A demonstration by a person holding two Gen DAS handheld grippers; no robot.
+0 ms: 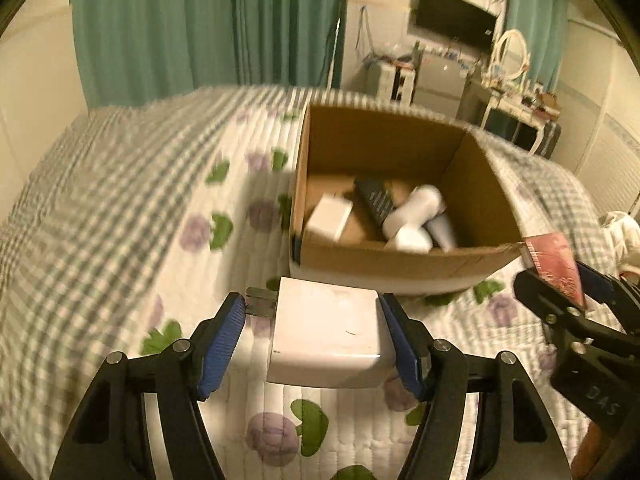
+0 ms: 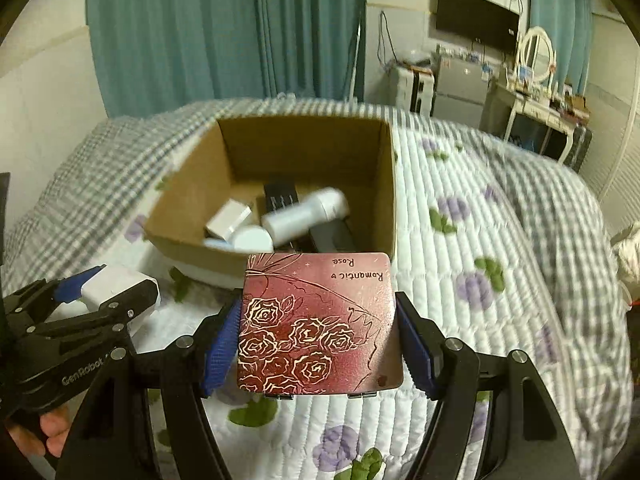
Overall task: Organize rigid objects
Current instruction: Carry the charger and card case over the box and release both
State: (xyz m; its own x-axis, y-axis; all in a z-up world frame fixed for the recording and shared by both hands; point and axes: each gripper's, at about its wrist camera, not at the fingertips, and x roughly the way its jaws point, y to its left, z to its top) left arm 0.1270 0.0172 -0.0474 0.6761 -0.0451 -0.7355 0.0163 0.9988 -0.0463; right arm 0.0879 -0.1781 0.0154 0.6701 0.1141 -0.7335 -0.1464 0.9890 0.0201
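Teal curtains (image 2: 224, 32) hang behind a bed (image 2: 500, 280) covered with a quilted spread printed with purple flowers and green leaves. On the bed stands an open cardboard box (image 2: 192, 200). Inside it we see a black remote (image 1: 374, 200), a small white block (image 1: 330, 218), and white bottles (image 2: 308, 212) lying on their sides.

We hold the left tongs (image 1: 312, 332) just above the quilt, in front of the box. Their blue pads press the two sides of a white charger (image 1: 326, 332), whose metal prongs point to the left.

We hold the right tongs (image 2: 320, 344) beside the left, near the front right corner of the box. They pinch a dark red case (image 2: 316, 320) by its side edges. The lid, facing up, carries a line drawing of roses and the words "Romantic Rose".

A black screen (image 2: 476, 20) hangs on the far wall, above a cluttered white dresser (image 2: 532, 108).
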